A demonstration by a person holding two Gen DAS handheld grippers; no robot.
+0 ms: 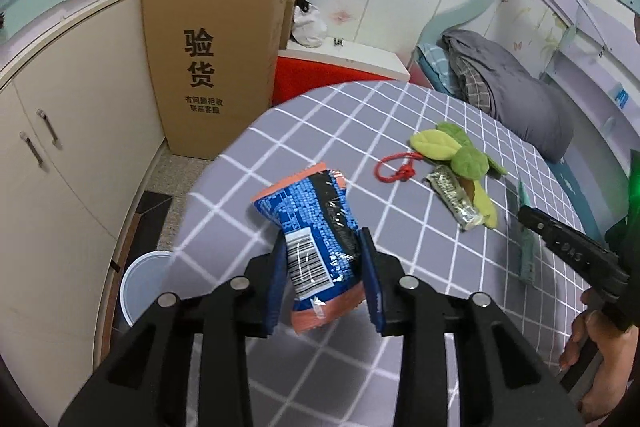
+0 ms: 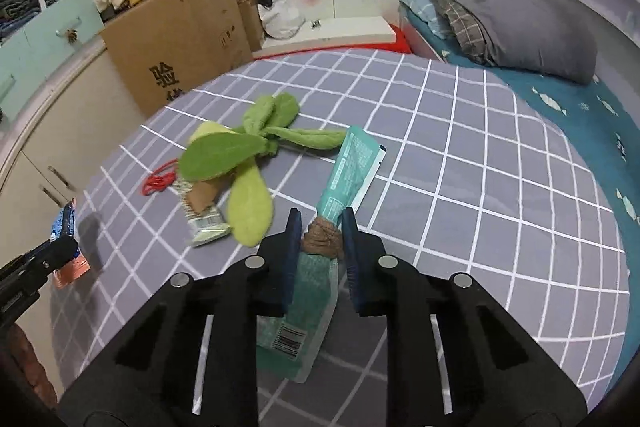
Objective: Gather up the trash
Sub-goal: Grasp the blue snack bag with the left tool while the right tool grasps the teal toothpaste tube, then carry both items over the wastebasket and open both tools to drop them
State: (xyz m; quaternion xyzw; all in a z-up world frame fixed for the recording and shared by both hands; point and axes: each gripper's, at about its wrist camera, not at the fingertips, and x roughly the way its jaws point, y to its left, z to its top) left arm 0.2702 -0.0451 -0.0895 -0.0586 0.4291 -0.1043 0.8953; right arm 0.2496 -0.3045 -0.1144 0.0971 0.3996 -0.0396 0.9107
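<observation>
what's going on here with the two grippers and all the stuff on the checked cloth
A person is clearing trash off a grey checked tablecloth with two hand-held grippers. The left gripper is clamped on a blue snack wrapper. The right gripper is pinching a teal packet. A small silver wrapper is on the cloth beside a green plush toy. A white bin stands on the floor.

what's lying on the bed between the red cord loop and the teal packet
The green plush leaf toy and a small silvery wrapper under it, clearest in the right wrist view.
</observation>
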